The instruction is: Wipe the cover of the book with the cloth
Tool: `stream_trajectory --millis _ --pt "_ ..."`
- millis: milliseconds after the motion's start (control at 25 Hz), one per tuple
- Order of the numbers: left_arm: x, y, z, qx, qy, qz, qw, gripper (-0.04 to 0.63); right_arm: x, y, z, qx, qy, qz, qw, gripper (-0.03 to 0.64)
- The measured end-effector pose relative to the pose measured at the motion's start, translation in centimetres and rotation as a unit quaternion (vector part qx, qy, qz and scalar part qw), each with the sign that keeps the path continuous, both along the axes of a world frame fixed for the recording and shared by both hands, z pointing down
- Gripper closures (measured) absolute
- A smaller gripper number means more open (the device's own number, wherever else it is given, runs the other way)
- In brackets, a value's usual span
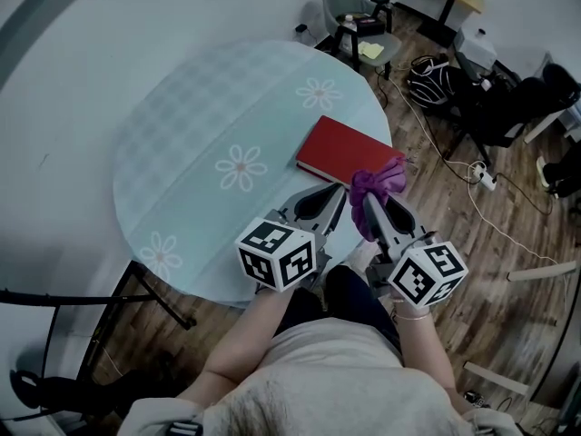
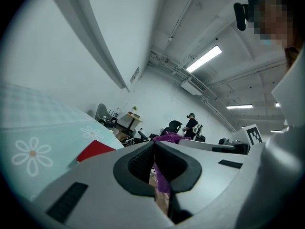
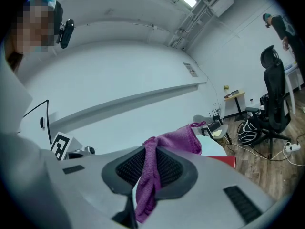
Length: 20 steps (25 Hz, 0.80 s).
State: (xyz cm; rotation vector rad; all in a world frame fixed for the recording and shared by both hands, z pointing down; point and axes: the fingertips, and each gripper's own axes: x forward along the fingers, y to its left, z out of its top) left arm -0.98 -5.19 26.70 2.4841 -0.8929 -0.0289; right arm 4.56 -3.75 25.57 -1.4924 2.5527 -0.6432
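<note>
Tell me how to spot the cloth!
Find the round, pale blue table with flowers, then the red book near its edge. At the book's corner, the right gripper pinches the cloth: it is the only purple, crumpled, soft thing there.

book [image 1: 343, 148] red | cloth [image 1: 379, 187] purple | table [image 1: 182, 125] pale blue, checked, white daisies

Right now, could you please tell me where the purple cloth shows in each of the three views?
Head view: purple cloth right of centre, pinched by the right gripper, over the red book's near corner.
Left gripper view: cloth at centre, beyond the left gripper.
Right gripper view: cloth at centre, clamped in the right gripper.
Shared landmark: the red book, visible in all three.
</note>
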Motion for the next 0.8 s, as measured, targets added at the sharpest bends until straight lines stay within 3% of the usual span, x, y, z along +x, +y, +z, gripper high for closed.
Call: stream_trajectory --millis 800 --pt "0.4 -8.1 4.2 -0.056 -0.014 -0.043 0.9974 0.577 0.0 -9.2 3.2 -0.048 0.003 -0.048 0.998 0.546"
